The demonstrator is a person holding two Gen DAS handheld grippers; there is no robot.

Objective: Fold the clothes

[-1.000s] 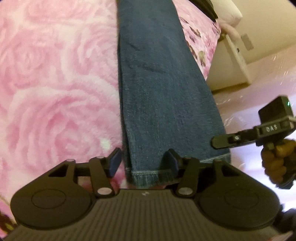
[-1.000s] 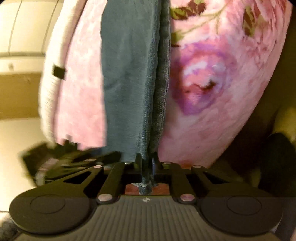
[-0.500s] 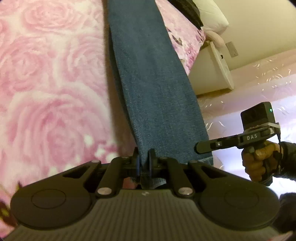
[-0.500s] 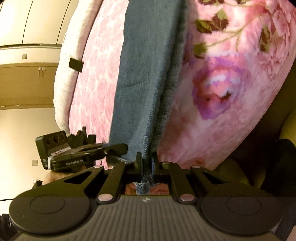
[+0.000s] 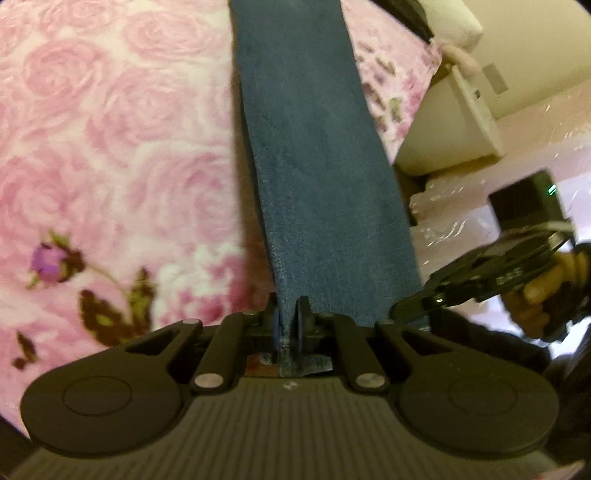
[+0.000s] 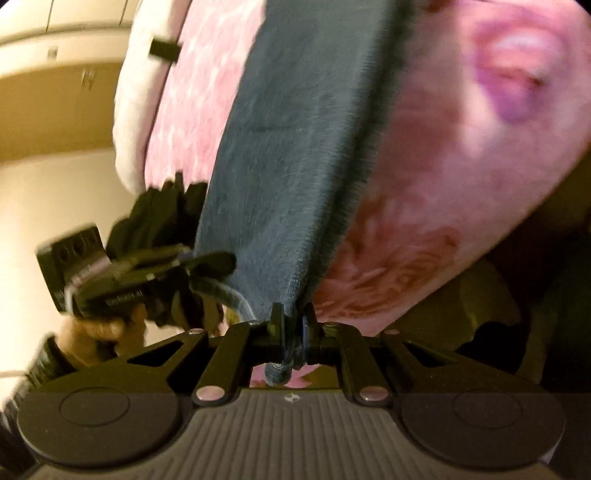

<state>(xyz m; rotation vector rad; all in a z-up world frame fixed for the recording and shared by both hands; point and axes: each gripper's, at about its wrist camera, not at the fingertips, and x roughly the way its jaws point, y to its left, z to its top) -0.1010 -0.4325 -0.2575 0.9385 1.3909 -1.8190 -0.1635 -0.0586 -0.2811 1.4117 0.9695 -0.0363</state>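
Blue jeans (image 5: 314, 155) lie stretched lengthwise over a pink rose-patterned blanket (image 5: 110, 147), running away from me. My left gripper (image 5: 288, 325) is shut on the left corner of the jeans' hem. My right gripper (image 6: 291, 328) is shut on the other corner of the hem; the jeans (image 6: 295, 147) rise from it toward the bed. Each gripper shows in the other's view: the right gripper (image 5: 424, 306) is at the hem's right side, the left gripper (image 6: 207, 262) at its left. The hem is lifted off the blanket.
The pink blanket (image 6: 461, 166) covers the bed. A white bedside cabinet (image 5: 450, 125) stands at the far right past the bed's edge. A white pillow (image 5: 465, 22) lies at the top right. Cream cupboards (image 6: 55, 92) are on the left.
My left gripper closed on the hem a second ago and both grippers have since lifted the hem and pulled it back toward me. The views are blurred from motion.
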